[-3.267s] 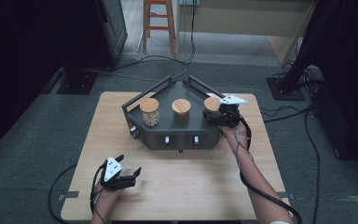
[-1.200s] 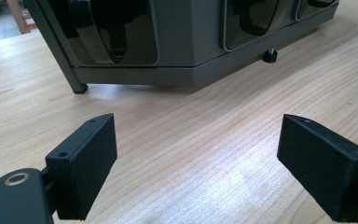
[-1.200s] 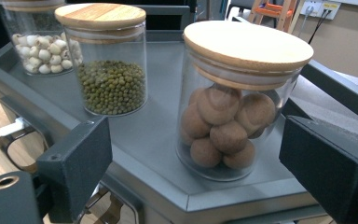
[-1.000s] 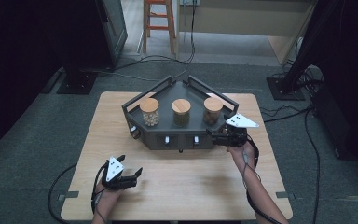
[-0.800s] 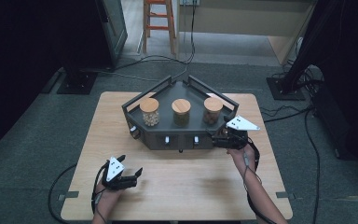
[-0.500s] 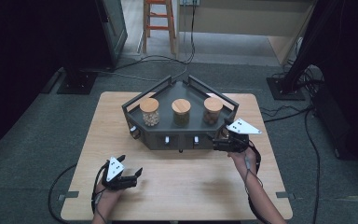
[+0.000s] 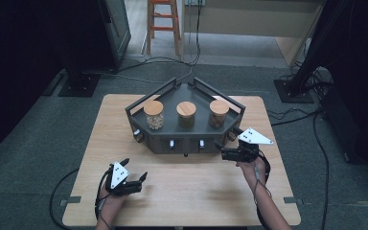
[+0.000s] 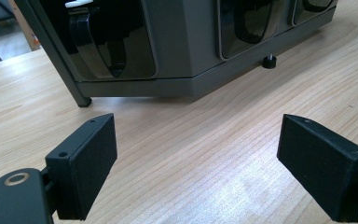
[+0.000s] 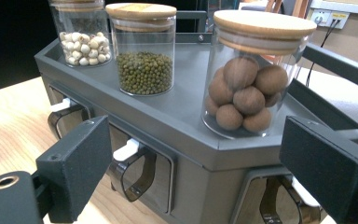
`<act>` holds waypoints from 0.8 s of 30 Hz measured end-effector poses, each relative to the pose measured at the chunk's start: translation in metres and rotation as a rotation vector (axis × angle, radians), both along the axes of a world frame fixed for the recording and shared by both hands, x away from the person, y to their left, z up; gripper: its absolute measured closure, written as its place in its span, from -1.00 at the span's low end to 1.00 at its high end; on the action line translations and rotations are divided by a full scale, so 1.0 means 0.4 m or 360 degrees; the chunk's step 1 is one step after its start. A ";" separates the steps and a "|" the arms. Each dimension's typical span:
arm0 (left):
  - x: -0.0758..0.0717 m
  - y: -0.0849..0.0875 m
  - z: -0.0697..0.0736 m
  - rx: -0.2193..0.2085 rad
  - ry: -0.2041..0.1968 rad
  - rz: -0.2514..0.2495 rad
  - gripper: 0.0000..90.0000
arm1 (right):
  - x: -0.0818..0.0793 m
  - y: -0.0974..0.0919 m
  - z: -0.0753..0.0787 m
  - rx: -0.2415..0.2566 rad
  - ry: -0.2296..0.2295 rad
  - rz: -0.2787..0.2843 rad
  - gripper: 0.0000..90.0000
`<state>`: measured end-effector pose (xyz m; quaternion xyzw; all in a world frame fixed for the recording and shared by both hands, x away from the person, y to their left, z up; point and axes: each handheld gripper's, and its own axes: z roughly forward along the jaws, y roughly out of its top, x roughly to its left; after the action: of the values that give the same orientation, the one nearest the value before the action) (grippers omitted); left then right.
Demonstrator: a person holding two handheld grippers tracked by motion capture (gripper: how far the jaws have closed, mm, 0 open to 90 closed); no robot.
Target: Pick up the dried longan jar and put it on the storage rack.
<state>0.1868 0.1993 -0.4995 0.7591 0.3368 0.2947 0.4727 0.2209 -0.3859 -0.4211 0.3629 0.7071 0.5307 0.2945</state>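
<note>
Wooden bench [image 7: 187,187], right gripper [image 7: 226,154], fingers spread, lined up on dispenser rack [image 7: 187,139] beneath brown-ball jar [image 7: 219,113], likely reaching next; left gripper [image 7: 136,182] spread, idle.

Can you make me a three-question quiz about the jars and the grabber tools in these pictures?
1. Where does the jar of brown balls stand on the grey rack?
A. in the middle
B. at the right end, seen from the person
C. on the table

2. How many jars have wooden lids?
A. two
B. three
C. five

3. How is the right gripper?
A. open and holding nothing
C. shut on a jar
B. shut on a lid

Answers:
1 B, since the high view shows it nearest the right gripper.
2 B, since three lidded jars stand in a row.
3 A, since its jaws stand wide apart in front of the rack.
</note>
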 end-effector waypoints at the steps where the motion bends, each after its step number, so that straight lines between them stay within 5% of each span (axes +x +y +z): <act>1: 0.001 -0.001 0.000 0.0007 0.0000 -0.0003 -0.74 | -0.001 -0.002 -0.003 0.0001 -0.0001 0.0000 -0.80; 15: 0.002 -0.010 0.001 0.0042 0.0008 0.0006 -0.74 | -0.013 -0.021 -0.045 0.0045 0.0012 0.0045 -0.79; 24: 0.000 -0.017 0.000 0.0063 0.0012 0.0022 -0.74 | -0.027 -0.015 -0.067 -0.0015 -0.0006 0.0048 -0.79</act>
<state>0.1868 0.1923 -0.4994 0.7670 0.3380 0.3017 0.4543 0.2099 -0.3920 -0.4480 0.3498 0.7145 0.5323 0.2895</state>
